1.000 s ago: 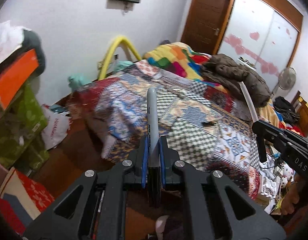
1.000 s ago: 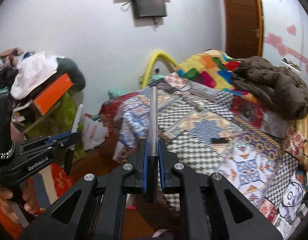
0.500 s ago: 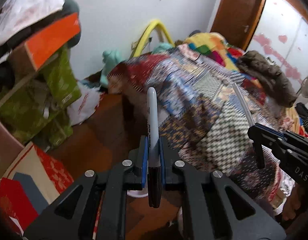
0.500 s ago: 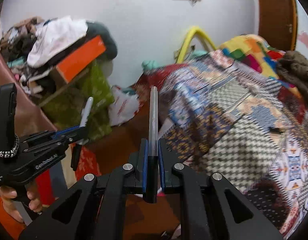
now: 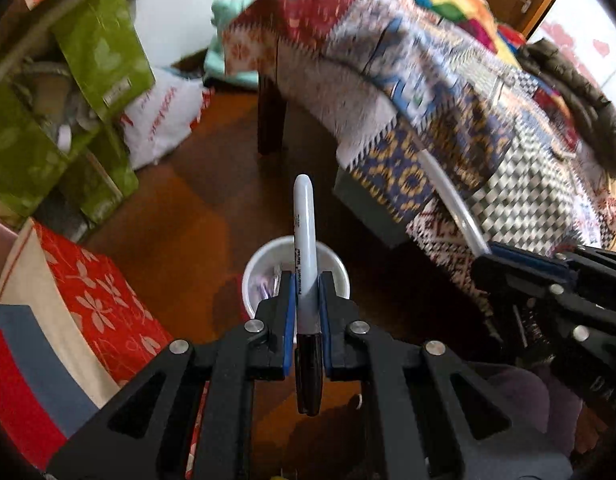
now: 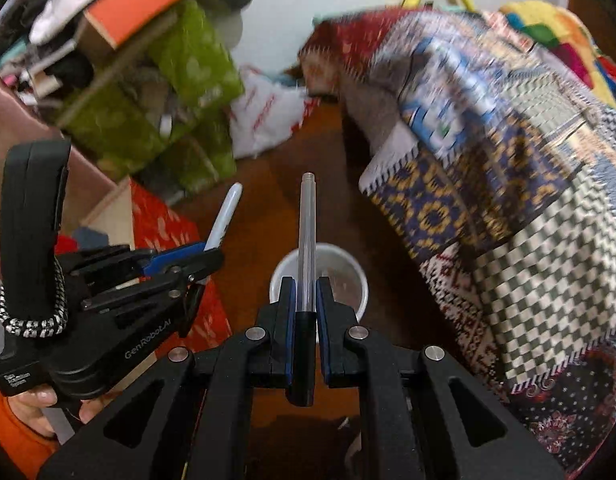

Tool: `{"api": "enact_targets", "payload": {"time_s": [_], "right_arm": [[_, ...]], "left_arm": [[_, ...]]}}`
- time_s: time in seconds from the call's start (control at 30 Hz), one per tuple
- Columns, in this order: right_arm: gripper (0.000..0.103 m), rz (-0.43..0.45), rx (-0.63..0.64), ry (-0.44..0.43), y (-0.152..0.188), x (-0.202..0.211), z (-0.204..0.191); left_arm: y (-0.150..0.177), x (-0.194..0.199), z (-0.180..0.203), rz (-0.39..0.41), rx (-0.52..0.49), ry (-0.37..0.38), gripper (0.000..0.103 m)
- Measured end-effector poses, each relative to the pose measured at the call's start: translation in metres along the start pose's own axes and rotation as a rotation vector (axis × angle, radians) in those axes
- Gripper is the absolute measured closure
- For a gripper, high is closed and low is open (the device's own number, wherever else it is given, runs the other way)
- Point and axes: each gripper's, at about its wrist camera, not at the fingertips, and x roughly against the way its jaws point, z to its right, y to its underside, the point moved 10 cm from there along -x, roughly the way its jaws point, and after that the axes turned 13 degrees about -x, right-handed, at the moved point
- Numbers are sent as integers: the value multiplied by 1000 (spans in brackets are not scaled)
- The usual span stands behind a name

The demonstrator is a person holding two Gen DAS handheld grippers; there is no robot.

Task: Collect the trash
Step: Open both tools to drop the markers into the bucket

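White and grey, a permanent marker (image 5: 304, 240) stands clamped between the blue pads of the left gripper (image 5: 305, 308), black cap toward the camera. The right gripper (image 6: 305, 300) pinches a clear pen barrel (image 6: 308, 240) the same way. Both items point out over a white cup (image 5: 340, 268) standing on the brown wooden floor (image 5: 196, 216), near a patchwork-covered bed (image 5: 448, 92).
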Motion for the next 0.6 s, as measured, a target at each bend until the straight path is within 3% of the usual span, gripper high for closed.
{"api": "enact_targets", "payload": {"time_s": [0.23,0.37,0.6], "right_arm": [[94,-133,-19,12,8,-50,9],[94,-187,-48,23,5,-74,14],[93,-207,-76,-4,-2,-84,12]], "left_arm": [[14,-44,-5,-98,5,34,93],[11,-61,-11,-134,-15,5,93],[3,-75,-19,-158,63,64,93]]}}
